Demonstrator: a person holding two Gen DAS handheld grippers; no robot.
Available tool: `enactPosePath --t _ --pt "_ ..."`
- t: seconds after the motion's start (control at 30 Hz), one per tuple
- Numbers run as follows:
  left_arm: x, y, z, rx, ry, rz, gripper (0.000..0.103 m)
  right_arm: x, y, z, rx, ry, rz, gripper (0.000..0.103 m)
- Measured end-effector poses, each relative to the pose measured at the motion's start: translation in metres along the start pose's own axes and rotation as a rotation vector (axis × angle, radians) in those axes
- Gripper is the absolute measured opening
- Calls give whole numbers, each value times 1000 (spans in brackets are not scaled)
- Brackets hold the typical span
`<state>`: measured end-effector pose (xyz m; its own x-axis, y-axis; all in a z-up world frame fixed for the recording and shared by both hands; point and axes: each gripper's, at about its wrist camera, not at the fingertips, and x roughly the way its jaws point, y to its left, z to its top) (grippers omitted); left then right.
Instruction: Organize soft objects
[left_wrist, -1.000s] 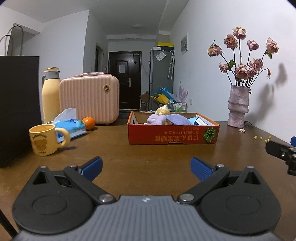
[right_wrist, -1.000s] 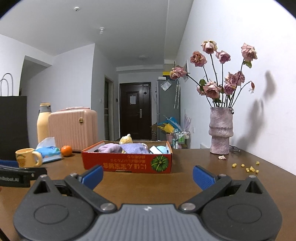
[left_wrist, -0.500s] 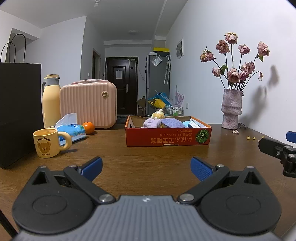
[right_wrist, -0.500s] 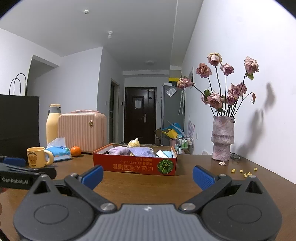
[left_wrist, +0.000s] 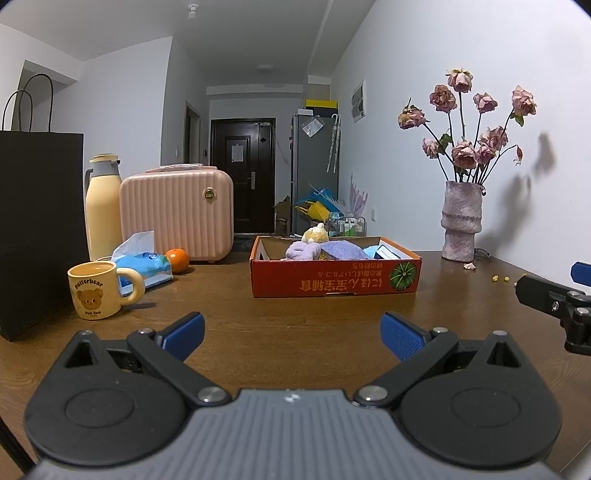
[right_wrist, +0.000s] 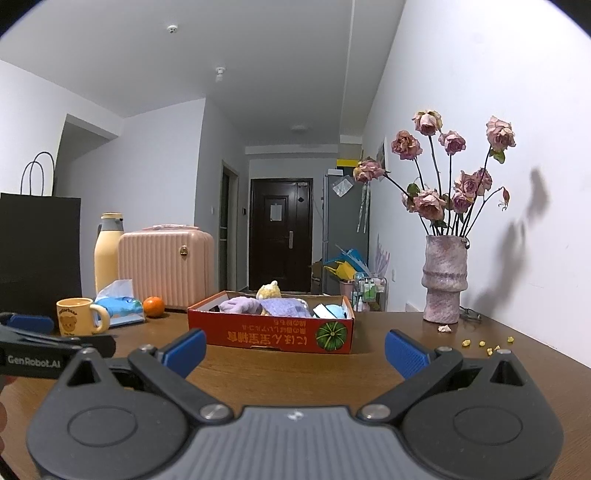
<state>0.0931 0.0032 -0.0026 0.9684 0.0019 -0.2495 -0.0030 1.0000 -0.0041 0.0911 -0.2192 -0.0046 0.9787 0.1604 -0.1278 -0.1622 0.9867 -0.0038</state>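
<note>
Seen from its own camera, the left gripper (left_wrist: 291, 334) has black linkage arms on silver pivot screws, two round black housings, a ribbed grey centre body and blue ribbed pads (left_wrist: 400, 334). The right gripper (right_wrist: 294, 350) matches; white "GenRobot.AI" lettering appears at that frame's left edge.

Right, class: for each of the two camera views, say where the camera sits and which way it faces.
Left wrist view: sits on the left gripper, low over the table, facing the red box and hallway; its open blue fingers show, plus the right gripper at the right edge.
Right wrist view: sits on the right gripper, facing the same way; the left gripper shows at the left edge.
Shared: box, bear mug, vase, pink case.
</note>
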Motion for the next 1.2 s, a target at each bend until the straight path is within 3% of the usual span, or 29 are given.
enactPosePath --t 1.2 --pt "-3 0 1 5 -7 -3 103 -5 2 3 -4 -16 1 103"
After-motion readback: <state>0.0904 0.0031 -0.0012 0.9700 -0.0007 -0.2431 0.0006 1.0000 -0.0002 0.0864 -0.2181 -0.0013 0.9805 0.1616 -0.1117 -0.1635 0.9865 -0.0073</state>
